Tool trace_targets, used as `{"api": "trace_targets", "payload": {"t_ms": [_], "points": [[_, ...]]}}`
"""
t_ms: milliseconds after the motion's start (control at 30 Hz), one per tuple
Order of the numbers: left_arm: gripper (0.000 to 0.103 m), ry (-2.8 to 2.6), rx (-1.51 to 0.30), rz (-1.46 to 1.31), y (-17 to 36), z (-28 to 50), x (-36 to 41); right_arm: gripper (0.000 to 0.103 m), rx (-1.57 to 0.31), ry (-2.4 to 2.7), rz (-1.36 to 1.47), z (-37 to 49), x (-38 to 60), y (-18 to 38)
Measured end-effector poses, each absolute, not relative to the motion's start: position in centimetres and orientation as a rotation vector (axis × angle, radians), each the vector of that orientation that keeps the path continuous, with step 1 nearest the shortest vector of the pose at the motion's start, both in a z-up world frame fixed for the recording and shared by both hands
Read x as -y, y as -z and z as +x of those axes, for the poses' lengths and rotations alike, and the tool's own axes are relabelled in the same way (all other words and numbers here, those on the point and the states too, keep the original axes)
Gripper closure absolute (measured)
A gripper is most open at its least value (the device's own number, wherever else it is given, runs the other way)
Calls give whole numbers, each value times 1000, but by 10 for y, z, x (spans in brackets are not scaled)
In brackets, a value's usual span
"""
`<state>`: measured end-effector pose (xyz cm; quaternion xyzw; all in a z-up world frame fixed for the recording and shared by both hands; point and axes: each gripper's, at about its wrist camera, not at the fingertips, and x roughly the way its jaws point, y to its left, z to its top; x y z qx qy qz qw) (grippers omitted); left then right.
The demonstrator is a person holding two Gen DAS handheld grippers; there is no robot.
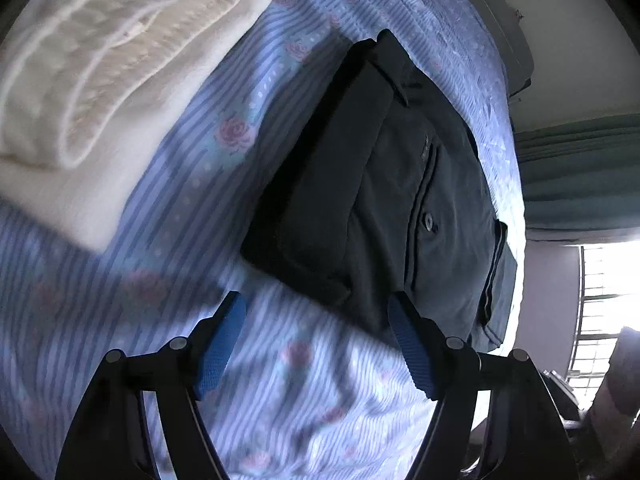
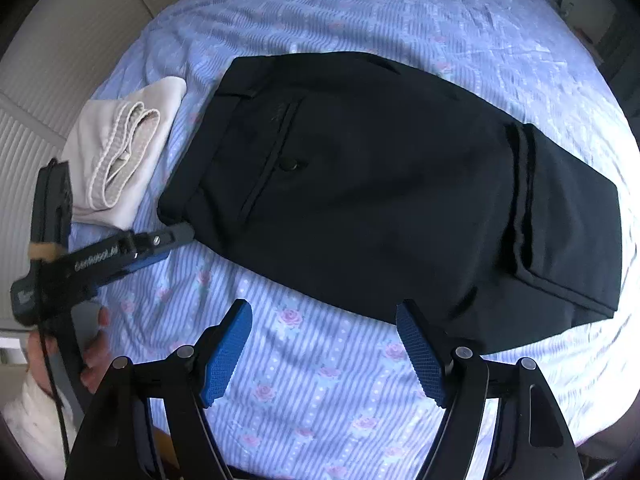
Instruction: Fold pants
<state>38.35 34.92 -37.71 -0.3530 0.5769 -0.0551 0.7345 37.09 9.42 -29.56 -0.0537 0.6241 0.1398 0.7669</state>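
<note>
Dark folded pants (image 2: 360, 180) lie flat on the blue striped bed sheet (image 2: 320, 392), back pocket and button up, with the folded leg ends stacked at their right end. My right gripper (image 2: 324, 310) hovers open over the sheet just in front of their near edge, its right fingertip at the cloth's border. My left gripper (image 2: 172, 246), held by a hand (image 2: 96, 344), points at the waist corner on the left. In the left wrist view the left gripper (image 1: 318, 304) is open above the sheet, its right finger overlapping the near edge of the pants (image 1: 380, 200). Nothing is gripped.
A folded cream garment (image 2: 120, 152) lies on the sheet left of the pants, large in the left wrist view (image 1: 100, 80). A ribbed pale panel (image 2: 36, 128) borders the bed on the left. A green curtain (image 1: 580, 168) and a bright window (image 1: 600, 300) lie beyond the bed's edge.
</note>
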Motion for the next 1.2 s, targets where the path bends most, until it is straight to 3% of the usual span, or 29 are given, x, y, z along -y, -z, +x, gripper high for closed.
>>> {"api": "trace_targets", "payload": {"t_ms": [667, 833, 1000, 1200], "points": [[27, 171, -1332, -844, 409, 430, -355, 27, -1371, -321, -162, 393, -111, 296], [68, 217, -1252, -934, 389, 423, -369, 27, -1362, -332, -160, 394, -111, 292], [69, 327, -1128, -972, 357, 420, -369, 27, -1356, -336, -129, 394, -106, 290], [69, 300, -1177, -954, 378, 447, -357, 27, -1358, -315, -116, 393, -99, 291]]}}
